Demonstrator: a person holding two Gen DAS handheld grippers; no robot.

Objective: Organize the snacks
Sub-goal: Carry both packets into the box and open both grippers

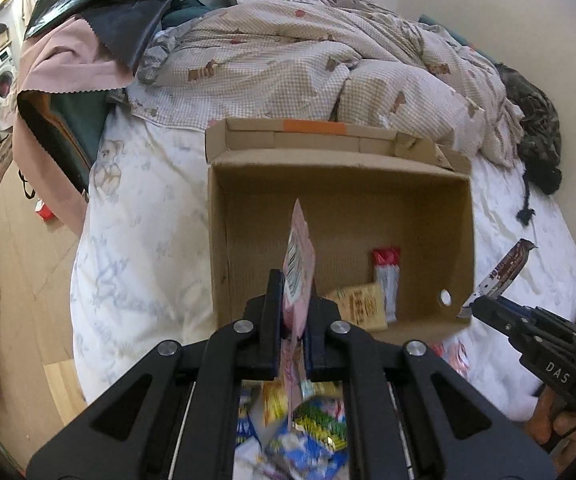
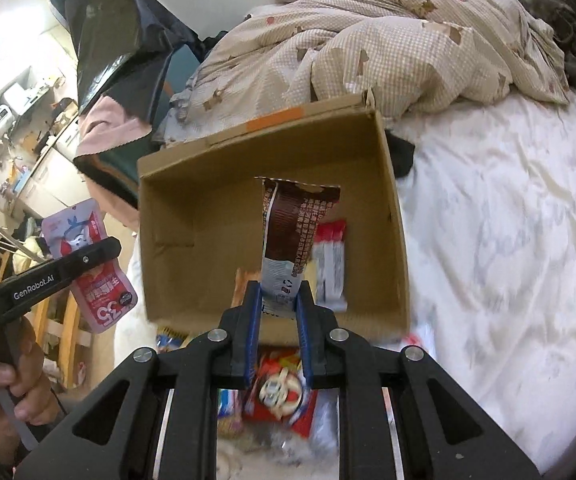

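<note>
Snacks are going into cardboard box [image 1: 340, 208] on bed: left tongs [image 1: 293, 316] clenching pink pouch [image 1: 298, 268], right tongs [image 2: 278, 304] pinching brown bar wrapper [image 2: 294, 232] w/ light, crinkly, slippery film, so gripping near sealed ends

Soft daylight, fisheye-warped edges, blurred foreground.

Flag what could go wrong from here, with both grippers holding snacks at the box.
The left gripper pinches the pink pouch only at its lower end, so it may twist or slip. The right gripper holds the brown wrapper near the cardboard box rim; the wrapper could snag.
</note>
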